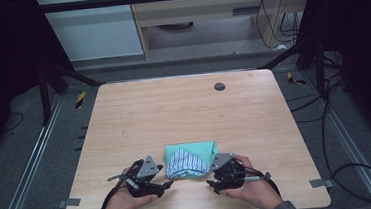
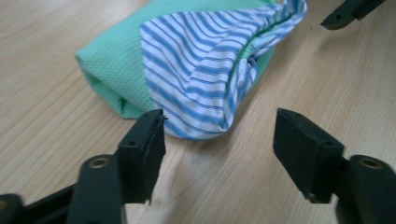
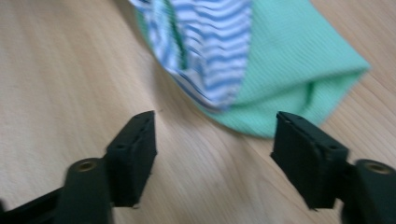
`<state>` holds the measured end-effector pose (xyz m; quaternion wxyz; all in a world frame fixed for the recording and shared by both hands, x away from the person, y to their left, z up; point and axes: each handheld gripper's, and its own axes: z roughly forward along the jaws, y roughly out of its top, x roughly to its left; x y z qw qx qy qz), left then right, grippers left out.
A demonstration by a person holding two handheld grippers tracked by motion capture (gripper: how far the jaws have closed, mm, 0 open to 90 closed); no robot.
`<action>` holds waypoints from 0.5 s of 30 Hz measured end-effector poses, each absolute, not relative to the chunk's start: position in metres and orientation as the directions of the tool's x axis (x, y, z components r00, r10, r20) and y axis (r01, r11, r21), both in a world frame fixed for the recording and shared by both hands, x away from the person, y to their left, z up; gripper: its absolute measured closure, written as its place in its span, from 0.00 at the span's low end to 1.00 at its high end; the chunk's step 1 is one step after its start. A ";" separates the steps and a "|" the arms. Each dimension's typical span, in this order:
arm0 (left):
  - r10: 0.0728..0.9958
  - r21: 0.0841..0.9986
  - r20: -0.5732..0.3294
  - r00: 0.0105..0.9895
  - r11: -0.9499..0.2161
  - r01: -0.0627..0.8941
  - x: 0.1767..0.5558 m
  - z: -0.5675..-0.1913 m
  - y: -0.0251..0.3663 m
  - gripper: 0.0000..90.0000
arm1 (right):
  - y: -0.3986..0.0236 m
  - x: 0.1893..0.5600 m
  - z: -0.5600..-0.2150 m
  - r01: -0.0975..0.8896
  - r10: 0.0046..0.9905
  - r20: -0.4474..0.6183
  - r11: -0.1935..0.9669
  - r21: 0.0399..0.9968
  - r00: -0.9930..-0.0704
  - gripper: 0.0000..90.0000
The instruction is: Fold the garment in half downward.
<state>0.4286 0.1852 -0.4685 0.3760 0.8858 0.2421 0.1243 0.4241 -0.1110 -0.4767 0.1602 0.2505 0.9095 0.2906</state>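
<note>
Green knit with a blue-and-white striped flap folded over it: folded cloth (image 1: 192, 159) lying low and centre in the high view, on the wooden table (image 1: 184, 109), flanked closely by both tools. Left gripper (image 1: 168, 184) just left of the bundle, jaws spread wide and holding nothing; in the left gripper view (image 2: 219, 140), striped edge (image 2: 205, 93) sitting just beyond the gap, not touched. Right gripper (image 1: 211, 184) just right of it, likewise released and empty; in the right gripper view (image 3: 215, 140), green corner (image 3: 299, 93) ahead and toward the right jaw, clear of both pads.

Judged as folding work at a pause, either between folds or near done, with both tools off the fabric. Next move, probably: advance one pair of jaws onto a loose edge, pinch both layers together, keep the other ready to steady the bundle. Risk of catching the stripes alone and peeling the flap back.

Small dark round disc (image 1: 219, 86) in the upper right of the tabletop, well apart. Nothing between jaws and cloth.
</note>
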 end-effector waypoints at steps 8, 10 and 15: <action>0.648 0.709 0.013 0.762 -0.543 0.450 0.451 -0.474 0.213 0.14 | -0.153 0.436 -0.478 0.489 0.710 -0.119 0.586 0.646 -0.694 0.14; 0.659 0.705 0.010 0.752 -0.539 0.462 0.454 -0.475 0.216 0.13 | -0.158 0.439 -0.479 0.502 0.727 -0.119 0.573 0.648 -0.676 0.13; 0.718 0.690 -0.011 0.696 -0.498 0.525 0.472 -0.478 0.235 0.11 | -0.184 0.460 -0.483 0.574 0.818 -0.094 0.475 0.667 -0.567 0.09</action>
